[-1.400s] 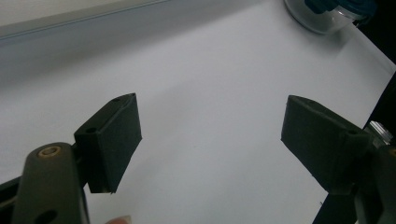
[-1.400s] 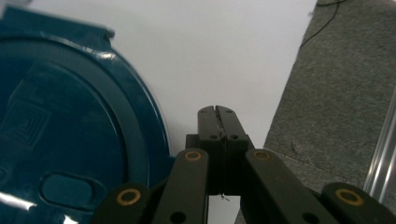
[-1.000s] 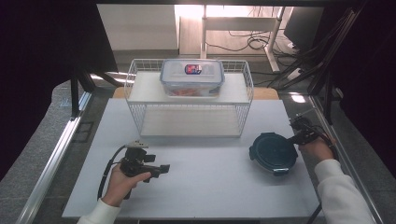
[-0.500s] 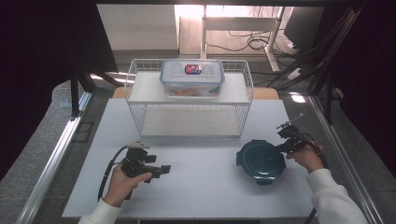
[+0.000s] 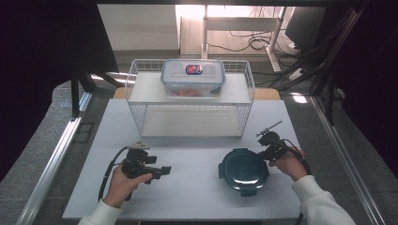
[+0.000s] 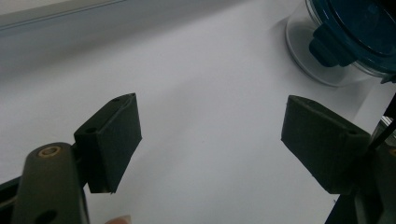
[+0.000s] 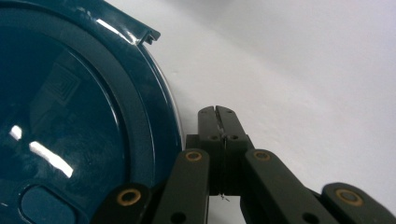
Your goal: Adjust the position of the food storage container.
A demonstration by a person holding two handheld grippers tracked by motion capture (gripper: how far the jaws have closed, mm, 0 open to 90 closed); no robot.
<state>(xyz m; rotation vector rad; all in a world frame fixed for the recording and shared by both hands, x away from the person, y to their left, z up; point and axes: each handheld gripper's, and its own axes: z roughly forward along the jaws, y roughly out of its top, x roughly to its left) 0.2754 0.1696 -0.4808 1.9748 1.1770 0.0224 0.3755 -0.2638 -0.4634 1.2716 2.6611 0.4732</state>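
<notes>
A round dark teal lidded container (image 5: 243, 169) sits on the white table, right of centre. My right gripper (image 5: 265, 140) is at its right rim. In the right gripper view the jaws (image 7: 215, 113) are pressed together with nothing between them, right beside the teal lid (image 7: 79, 107). My left gripper (image 5: 164, 170) is low on the left and points right towards the container. Its jaws (image 6: 210, 135) stand wide open over bare table, with the container (image 6: 348, 32) farther off.
A white wire rack (image 5: 244, 89) stands at the back centre. A clear rectangular lidded box (image 5: 192, 77) with orange contents rests on its top shelf. The white table (image 5: 197, 197) has free room between the grippers. Metal rails run along both sides.
The round container has slid left and towards the person, with the right gripper moving left alongside it. The left gripper has stayed put.
</notes>
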